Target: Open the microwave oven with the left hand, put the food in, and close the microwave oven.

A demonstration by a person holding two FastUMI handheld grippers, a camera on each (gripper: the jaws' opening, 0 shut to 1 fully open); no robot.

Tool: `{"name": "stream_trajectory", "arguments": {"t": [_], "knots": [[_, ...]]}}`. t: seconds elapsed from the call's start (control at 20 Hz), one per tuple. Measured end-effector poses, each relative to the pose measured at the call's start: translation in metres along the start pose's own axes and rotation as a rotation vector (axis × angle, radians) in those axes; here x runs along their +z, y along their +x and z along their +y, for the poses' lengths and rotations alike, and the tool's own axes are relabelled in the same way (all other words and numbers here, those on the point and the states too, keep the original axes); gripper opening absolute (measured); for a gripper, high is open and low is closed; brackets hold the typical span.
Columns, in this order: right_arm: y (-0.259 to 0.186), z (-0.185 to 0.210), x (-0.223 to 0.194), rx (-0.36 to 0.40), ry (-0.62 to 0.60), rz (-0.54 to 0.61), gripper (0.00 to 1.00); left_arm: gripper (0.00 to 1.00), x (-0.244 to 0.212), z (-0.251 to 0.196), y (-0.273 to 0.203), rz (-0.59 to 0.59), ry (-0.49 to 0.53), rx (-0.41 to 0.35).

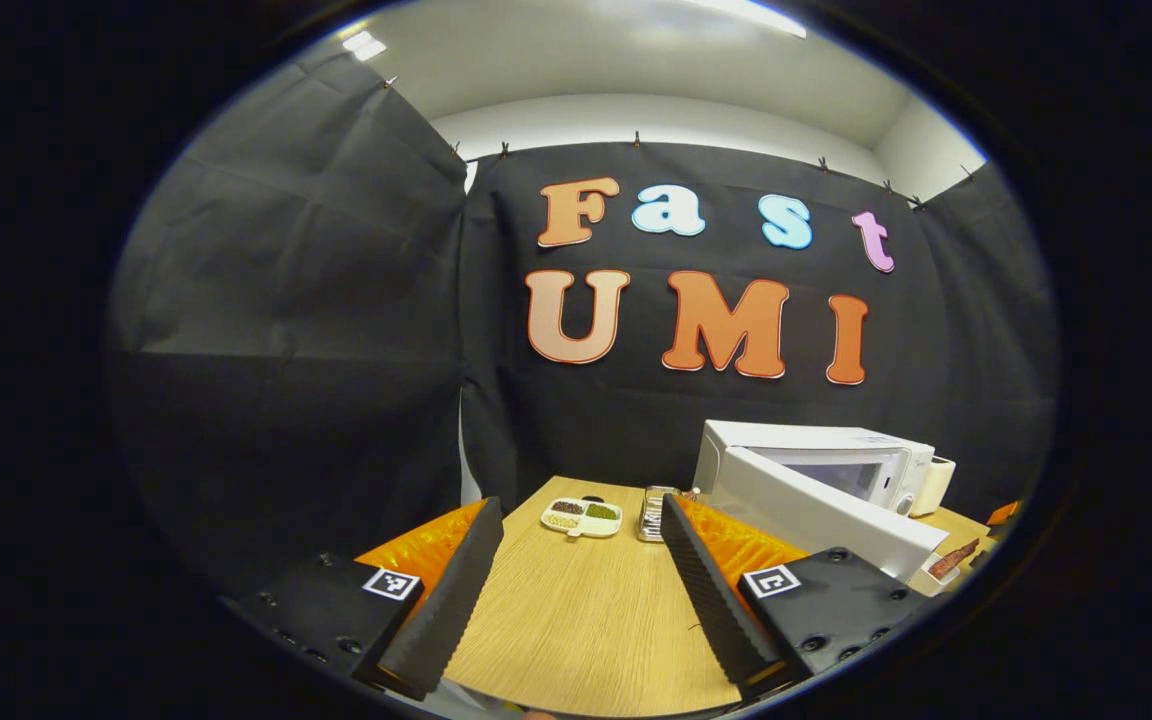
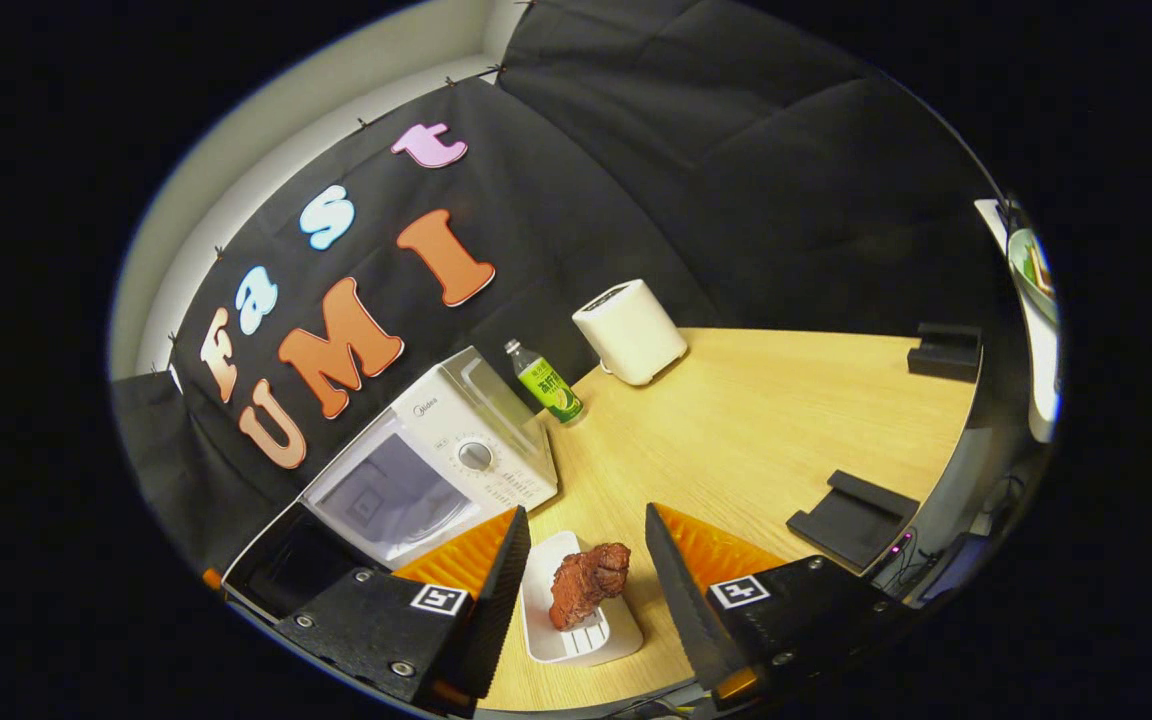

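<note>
The white microwave (image 1: pixel 866 460) stands at the right of the wooden table, its door (image 1: pixel 816 520) swung open toward me. My left gripper (image 1: pixel 581 505) is open over bare table, left of the door, with nothing between its fingers. In the right gripper view the microwave (image 2: pixel 476 440) shows its grey cavity (image 2: pixel 386 495), and the door's dark inner face (image 2: pixel 286 570) hangs at the lower left. A reddish-brown piece of food (image 2: pixel 586 582) lies on a small white tray (image 2: pixel 581 630). My right gripper (image 2: pixel 584 520) is open with one finger on each side of the tray.
A white divided dish (image 1: pixel 581 517) and a metal item (image 1: pixel 654 512) lie at the table's far edge. A green bottle (image 2: pixel 546 385) and a white appliance (image 2: pixel 631 330) stand beside the microwave. Two black holders (image 2: pixel 854 518) (image 2: pixel 946 350) sit along the table's right side.
</note>
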State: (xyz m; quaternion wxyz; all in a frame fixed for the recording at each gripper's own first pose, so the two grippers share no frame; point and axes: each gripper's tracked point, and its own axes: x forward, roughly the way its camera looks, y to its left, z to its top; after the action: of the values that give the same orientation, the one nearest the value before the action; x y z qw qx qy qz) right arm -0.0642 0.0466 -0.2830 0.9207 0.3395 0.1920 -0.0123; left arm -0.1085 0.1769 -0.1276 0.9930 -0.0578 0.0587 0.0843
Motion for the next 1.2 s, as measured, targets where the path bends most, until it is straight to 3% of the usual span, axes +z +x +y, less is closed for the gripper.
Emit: {"name": "stream_trajectory", "arguments": {"t": [0.15, 0.3, 0.4, 0.45, 0.5, 0.65, 0.75, 1.2], "knots": [[0.006, -0.01, -0.016, -0.028, 0.049, 0.042, 0.66, 1.0, -0.004, -0.002, -0.004, 0.011, 0.016, -0.002], [0.015, -0.012, -0.03, -0.04, 0.106, 0.082, 0.65, 0.98, -0.006, 0.001, -0.002, 0.017, 0.044, 0.008], [0.02, -0.01, -0.032, -0.031, 0.145, 0.087, 0.49, 1.0, -0.008, -0.002, -0.002, 0.022, 0.045, 0.004], [0.021, -0.007, -0.03, -0.029, 0.17, 0.084, 0.27, 1.0, -0.007, -0.003, -0.002, 0.02, 0.047, 0.003], [0.022, -0.004, -0.029, -0.02, 0.18, 0.082, 0.29, 1.0, -0.006, -0.004, -0.002, 0.016, 0.05, 0.003], [0.023, 0.009, -0.025, 0.017, 0.186, 0.071, 0.16, 0.98, -0.006, -0.005, 0.002, 0.008, 0.063, 0.006], [0.024, 0.016, -0.023, 0.022, 0.162, 0.057, 0.13, 1.0, -0.008, -0.008, 0.003, 0.013, 0.063, 0.0], [0.022, 0.069, 0.029, 0.093, 0.154, -0.054, 0.1, 0.97, -0.011, -0.009, 0.017, 0.02, 0.055, -0.012]]}}
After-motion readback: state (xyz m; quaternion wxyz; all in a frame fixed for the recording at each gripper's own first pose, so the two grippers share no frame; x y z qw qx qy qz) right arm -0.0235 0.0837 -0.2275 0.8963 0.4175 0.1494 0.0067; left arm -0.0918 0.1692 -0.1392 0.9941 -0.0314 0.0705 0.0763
